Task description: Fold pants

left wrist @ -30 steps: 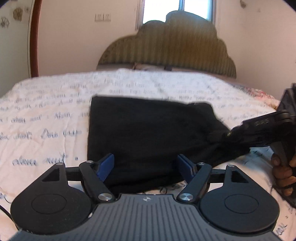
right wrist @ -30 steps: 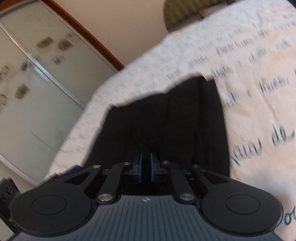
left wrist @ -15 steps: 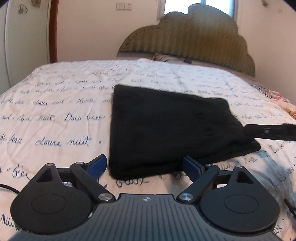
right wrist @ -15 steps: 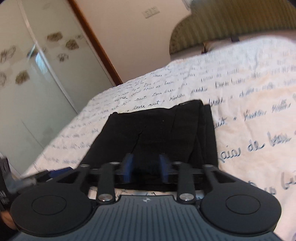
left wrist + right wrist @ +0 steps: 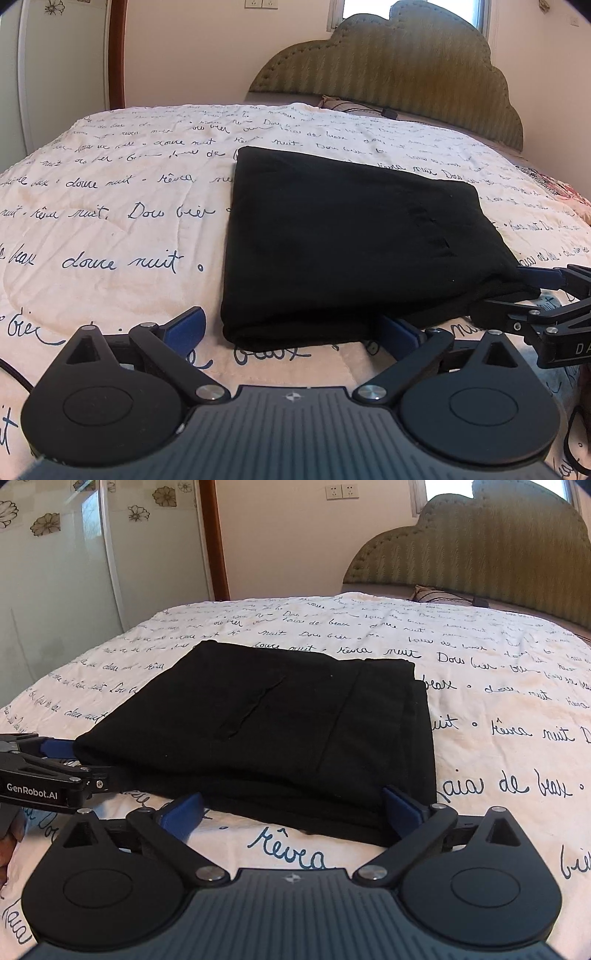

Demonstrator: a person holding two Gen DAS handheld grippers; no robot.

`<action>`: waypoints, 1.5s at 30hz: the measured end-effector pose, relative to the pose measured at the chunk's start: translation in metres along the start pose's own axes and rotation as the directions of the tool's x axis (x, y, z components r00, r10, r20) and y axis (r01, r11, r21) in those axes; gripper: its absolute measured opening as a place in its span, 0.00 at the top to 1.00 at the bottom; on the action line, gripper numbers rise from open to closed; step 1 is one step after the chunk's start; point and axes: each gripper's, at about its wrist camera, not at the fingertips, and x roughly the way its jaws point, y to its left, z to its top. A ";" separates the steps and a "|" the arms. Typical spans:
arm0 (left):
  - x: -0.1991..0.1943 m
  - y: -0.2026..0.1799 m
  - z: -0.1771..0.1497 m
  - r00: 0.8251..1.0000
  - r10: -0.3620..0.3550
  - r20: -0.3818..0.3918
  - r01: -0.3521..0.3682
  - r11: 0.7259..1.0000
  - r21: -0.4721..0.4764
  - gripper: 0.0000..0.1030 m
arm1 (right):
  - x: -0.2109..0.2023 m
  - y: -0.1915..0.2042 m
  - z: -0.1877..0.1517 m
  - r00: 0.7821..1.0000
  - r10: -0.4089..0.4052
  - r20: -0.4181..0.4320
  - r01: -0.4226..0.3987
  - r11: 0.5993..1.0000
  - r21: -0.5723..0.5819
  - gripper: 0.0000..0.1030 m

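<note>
Black pants (image 5: 354, 243), folded into a thick flat rectangle, lying in the middle of a bed (image 5: 110, 229) on a cream quilt printed with dark blue handwriting. Nearest edge of the bundle a rounded fold, several layers stacked at the side, a seam line and a pocket slit showing on top in the right wrist view. Left gripper (image 5: 291, 328) spread wide, jaws having just been opening; blue fingers (image 5: 186, 326) set either side of the near left corner of the pants, the fold edge just ahead of them, nothing pressed between the pads, the right-hand finger just beside the cloth or partly under its edge, cannot tell which. Right gripper (image 5: 291, 806) also spread wide, jaws having just been opening from tight together; near edge of the pants lying between its blue fingers (image 5: 404, 806) without being pinched, right-hand finger close against the corner of the stacked layers. Seen from the left wrist, right gripper at the far right, level with the near right corner of the pants, blue tips touching or almost touching the cloth. Seen from the right wrist, left gripper at the far left, tips at the opposite corner, part of a hand (image 5: 9, 834) below it. Padded olive headboard (image 5: 402, 70) with a scalloped top at the far end, pale wall (image 5: 184, 55) and a window behind, frosted sliding door (image 5: 55, 590) with flower motifs at left.
</note>
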 end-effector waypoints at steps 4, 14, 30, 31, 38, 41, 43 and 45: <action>-0.001 -0.002 0.000 1.000 0.010 -0.006 -0.010 1.000 0.012 0.03 | -0.003 0.000 0.000 1.000 0.006 0.002 -0.006 1.000 0.019 0.00; -0.014 -0.014 -0.007 0.997 0.052 -0.050 -0.051 0.999 0.013 0.00 | -0.014 -0.010 0.002 0.991 0.039 -0.127 -0.009 0.974 0.225 0.00; -0.021 -0.022 -0.018 0.995 0.097 -0.019 -0.097 0.995 -0.016 0.00 | -0.011 0.030 -0.023 0.979 -0.193 -0.062 0.198 0.977 0.081 0.00; -0.020 -0.022 -0.018 0.995 0.101 -0.019 -0.101 0.995 -0.014 0.00 | -0.011 0.029 -0.023 0.979 -0.193 -0.061 0.198 0.977 0.082 0.00; -0.019 -0.023 -0.017 0.993 0.116 -0.021 -0.116 0.993 -0.005 0.00 | -0.010 0.035 -0.024 0.974 -0.217 -0.061 0.221 0.973 0.067 0.00; -0.021 -0.022 -0.018 0.994 0.111 -0.015 -0.111 0.994 -0.015 0.00 | -0.010 0.036 -0.024 0.973 -0.222 -0.066 0.226 0.972 0.068 0.00; -0.023 -0.021 -0.019 0.994 0.109 -0.009 -0.110 0.994 -0.023 0.00 | -0.010 0.037 -0.024 0.971 -0.230 -0.068 0.234 0.970 0.064 0.00; -0.024 -0.022 -0.020 0.993 0.115 -0.007 -0.115 0.993 -0.018 0.00 | -0.010 0.038 -0.024 0.970 -0.233 -0.066 0.237 0.969 0.062 0.00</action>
